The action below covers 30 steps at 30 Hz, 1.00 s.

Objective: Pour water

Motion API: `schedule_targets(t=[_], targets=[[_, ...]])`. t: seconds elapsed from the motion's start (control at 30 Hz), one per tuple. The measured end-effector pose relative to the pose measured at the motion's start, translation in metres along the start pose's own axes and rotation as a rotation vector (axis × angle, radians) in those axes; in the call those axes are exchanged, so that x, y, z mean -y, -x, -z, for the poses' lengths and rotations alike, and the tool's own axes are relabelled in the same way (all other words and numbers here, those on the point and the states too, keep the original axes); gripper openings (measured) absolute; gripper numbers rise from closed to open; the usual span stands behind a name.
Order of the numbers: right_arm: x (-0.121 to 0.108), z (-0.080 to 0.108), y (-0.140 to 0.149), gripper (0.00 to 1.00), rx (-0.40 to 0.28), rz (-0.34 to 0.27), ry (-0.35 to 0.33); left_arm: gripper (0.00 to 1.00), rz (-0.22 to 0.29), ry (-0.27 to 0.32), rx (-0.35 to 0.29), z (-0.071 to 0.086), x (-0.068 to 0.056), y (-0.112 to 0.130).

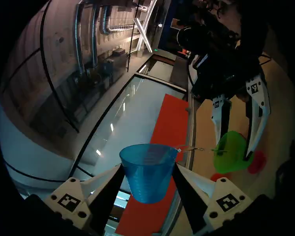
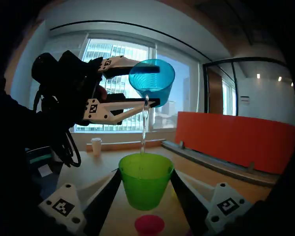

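My left gripper is shut on a clear blue cup, tipped on its side. In the right gripper view the blue cup hangs above and a thin stream of water falls from its lip. The stream lands in a green cup held upright, with my right gripper shut on it. From the left gripper view the green cup sits between the right gripper's white fingers, with the water thread reaching it.
A pink cup stands on the wooden table just below the green one. A white paper cup sits by the window sill. An orange panel runs along the right. A person's dark sleeve holds the left gripper.
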State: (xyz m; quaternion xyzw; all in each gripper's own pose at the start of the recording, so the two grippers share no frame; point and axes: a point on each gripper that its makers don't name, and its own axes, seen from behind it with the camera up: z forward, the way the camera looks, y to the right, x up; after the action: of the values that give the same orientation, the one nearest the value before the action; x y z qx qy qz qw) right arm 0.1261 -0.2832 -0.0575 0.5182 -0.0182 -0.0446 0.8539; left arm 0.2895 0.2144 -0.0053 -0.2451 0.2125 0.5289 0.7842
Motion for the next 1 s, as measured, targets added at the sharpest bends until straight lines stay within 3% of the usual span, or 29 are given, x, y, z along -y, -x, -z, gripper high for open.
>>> schedule_targets(t=[0.5, 1.0], targets=[[0.0, 0.001, -0.002, 0.9, -0.004, 0.005, 0.002, 0.83, -0.045, -0.01, 0.001, 0.0, 0.002, -0.001], [0.002, 0.003, -0.004, 0.9, -0.011, 0.004, -0.003, 0.83, -0.106, -0.024, 0.002, -0.001, 0.013, -0.006]])
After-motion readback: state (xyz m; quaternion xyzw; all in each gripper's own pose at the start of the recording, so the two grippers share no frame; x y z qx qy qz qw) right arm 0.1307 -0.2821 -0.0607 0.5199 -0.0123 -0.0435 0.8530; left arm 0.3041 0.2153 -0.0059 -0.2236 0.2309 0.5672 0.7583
